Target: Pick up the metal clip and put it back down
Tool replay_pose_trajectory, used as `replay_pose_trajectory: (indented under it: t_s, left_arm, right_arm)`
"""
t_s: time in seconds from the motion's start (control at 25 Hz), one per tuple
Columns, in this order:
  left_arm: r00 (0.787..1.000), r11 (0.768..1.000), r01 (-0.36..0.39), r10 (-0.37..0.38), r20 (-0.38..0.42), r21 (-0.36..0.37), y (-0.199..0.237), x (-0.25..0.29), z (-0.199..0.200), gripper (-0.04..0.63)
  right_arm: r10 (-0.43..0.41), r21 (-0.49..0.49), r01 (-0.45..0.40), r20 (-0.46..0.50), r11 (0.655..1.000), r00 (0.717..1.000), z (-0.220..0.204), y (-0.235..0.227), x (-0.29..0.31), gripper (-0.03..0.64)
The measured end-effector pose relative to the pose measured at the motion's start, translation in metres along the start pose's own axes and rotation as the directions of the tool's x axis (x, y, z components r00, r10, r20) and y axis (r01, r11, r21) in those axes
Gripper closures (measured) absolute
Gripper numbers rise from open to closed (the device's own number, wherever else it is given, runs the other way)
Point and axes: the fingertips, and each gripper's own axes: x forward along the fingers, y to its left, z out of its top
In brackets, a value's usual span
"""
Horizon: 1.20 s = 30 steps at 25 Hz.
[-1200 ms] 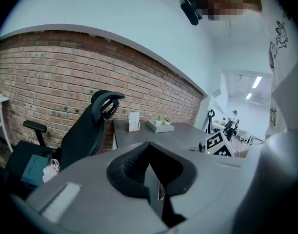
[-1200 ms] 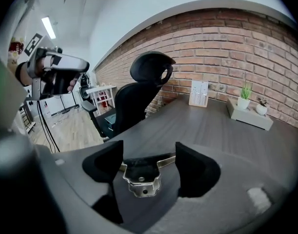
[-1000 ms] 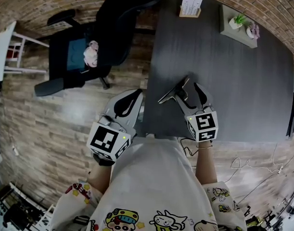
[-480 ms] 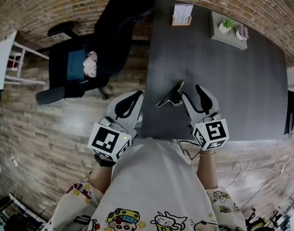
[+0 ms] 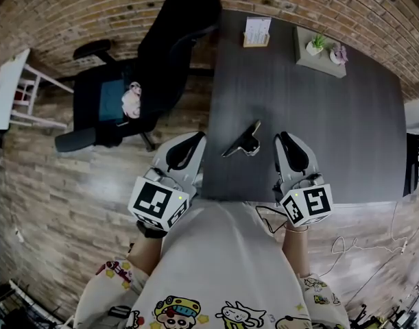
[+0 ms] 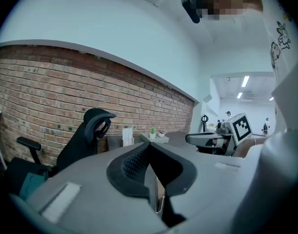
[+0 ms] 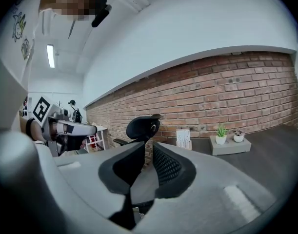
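The metal clip [image 5: 242,141] lies on the dark table [image 5: 332,115] near its front left corner, untouched. My right gripper [image 5: 283,138] hovers to the right of the clip and apart from it. Its jaws have just been closing and stand almost together, with a slim gap and nothing between them in the right gripper view [image 7: 148,147]. My left gripper [image 5: 200,138] is shut and empty at the table's left edge, left of the clip. In the left gripper view [image 6: 149,146] its pads meet. The clip is hidden in both gripper views.
A black office chair [image 5: 161,53] stands left of the table over the wooden floor. At the table's far edge are a card holder [image 5: 256,31] and a grey tray [image 5: 321,59] with small plants. A brick wall runs behind.
The right gripper has drawn back from the clip toward me and to the right, and its jaws have narrowed from wide open. The clip stays on the table. The left gripper has barely shifted.
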Motion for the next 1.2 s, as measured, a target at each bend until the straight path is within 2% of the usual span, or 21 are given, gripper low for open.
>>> replay_pose_trajectory:
  t_s: [0.28,0.76,1.2]
  left_arm:
    - [1.0,1.0,-0.011,0.011,0.014,-0.002,0.004,0.0,-0.002,0.595]
    - [1.0,1.0,-0.011,0.011,0.013,-0.006,0.006,0.004,-0.001,0.595]
    - [1.0,1.0,-0.006,0.006,0.011,-0.003,0.005,0.0,-0.003,0.595]
  right_arm:
    - [-0.006,0.005,0.006,0.03,1.0,1.0,0.01,-0.001,-0.01,0.615]
    - [-0.027,-0.026,0.029,0.05,0.999,0.998,0.018,-0.007,-0.018,0.615]
    - [-0.024,-0.023,0.024,0.028,0.999,0.999,0.012,0.0,-0.016,0.615]
